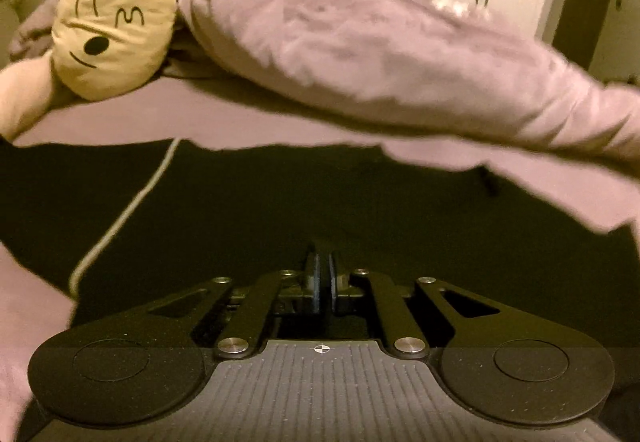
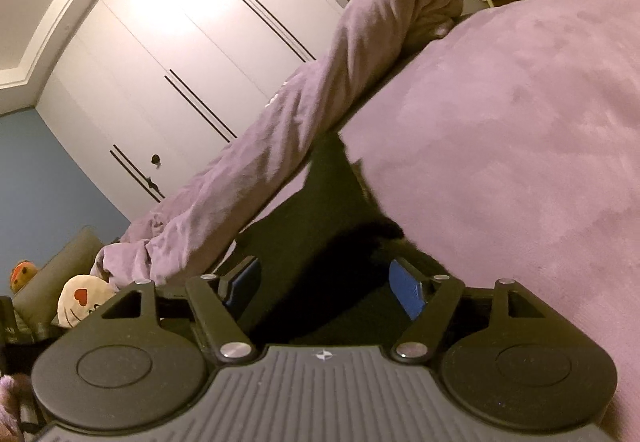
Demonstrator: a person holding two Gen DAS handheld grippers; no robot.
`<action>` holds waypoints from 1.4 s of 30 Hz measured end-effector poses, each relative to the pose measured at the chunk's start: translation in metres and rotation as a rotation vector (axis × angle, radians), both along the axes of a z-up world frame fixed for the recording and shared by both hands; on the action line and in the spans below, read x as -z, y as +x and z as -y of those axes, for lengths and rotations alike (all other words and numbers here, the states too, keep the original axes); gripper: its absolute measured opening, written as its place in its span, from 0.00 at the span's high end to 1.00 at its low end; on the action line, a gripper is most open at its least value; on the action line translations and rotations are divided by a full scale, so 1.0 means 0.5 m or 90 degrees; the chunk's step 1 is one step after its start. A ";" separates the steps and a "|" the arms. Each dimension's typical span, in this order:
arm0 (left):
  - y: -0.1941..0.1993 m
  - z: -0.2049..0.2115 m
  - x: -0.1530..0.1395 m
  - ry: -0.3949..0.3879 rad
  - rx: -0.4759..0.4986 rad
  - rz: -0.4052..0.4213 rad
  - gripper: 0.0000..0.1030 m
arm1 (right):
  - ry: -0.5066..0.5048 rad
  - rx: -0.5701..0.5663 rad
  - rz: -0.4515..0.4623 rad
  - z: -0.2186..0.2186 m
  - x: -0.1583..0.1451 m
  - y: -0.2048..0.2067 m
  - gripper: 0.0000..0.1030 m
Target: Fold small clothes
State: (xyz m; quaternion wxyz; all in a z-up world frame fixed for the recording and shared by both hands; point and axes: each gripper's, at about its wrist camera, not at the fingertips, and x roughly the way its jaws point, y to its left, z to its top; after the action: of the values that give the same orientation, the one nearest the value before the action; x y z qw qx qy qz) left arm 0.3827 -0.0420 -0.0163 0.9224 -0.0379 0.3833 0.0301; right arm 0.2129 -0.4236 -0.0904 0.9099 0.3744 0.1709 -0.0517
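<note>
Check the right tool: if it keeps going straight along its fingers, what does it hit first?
Most likely the dark garment, which lies directly ahead between the open right tool's blue pads. Beyond it sits the rolled purple duvet. How near the fabric is can't be judged from this view.

Domestic bedroom. Ahead of the left gripper, a bed [image 1: 120,118] with mauve sheet, a rolled duvet [image 1: 360,50] and an emoji cushion [image 1: 114,26]; beyond them, a white fitted wardrobe [image 2: 168,54].

Pillow [image 1: 114,26] left of duvet [image 1: 380,54] — on bed [image 1: 200,118]
</note>
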 end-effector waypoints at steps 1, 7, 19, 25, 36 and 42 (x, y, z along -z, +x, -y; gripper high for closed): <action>-0.003 0.002 0.011 0.012 0.008 -0.009 0.73 | -0.006 0.000 -0.001 -0.002 0.004 0.000 0.30; -0.022 -0.002 0.068 0.002 0.015 -0.044 0.26 | -0.078 -0.029 -0.004 -0.032 0.013 0.012 0.16; 0.003 -0.055 0.118 -0.152 -0.034 -0.097 0.80 | -0.110 -0.040 -0.004 -0.045 0.025 0.021 0.13; -0.003 -0.063 0.084 -0.139 -0.029 -0.033 0.92 | -0.123 -0.042 -0.010 -0.051 0.023 0.027 0.12; -0.007 -0.138 0.061 -0.035 -0.090 -0.011 0.50 | -0.174 -0.047 -0.030 -0.069 0.027 0.037 0.09; -0.071 -0.214 0.076 -0.043 -0.049 -0.009 0.25 | -0.204 -0.052 -0.045 -0.080 0.029 0.048 0.06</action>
State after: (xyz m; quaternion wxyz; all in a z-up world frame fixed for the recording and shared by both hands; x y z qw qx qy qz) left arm 0.3474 0.0653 -0.0544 0.9161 -0.0833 0.3887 0.0528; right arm 0.2367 -0.3835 -0.1049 0.9528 0.2148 0.2075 -0.0541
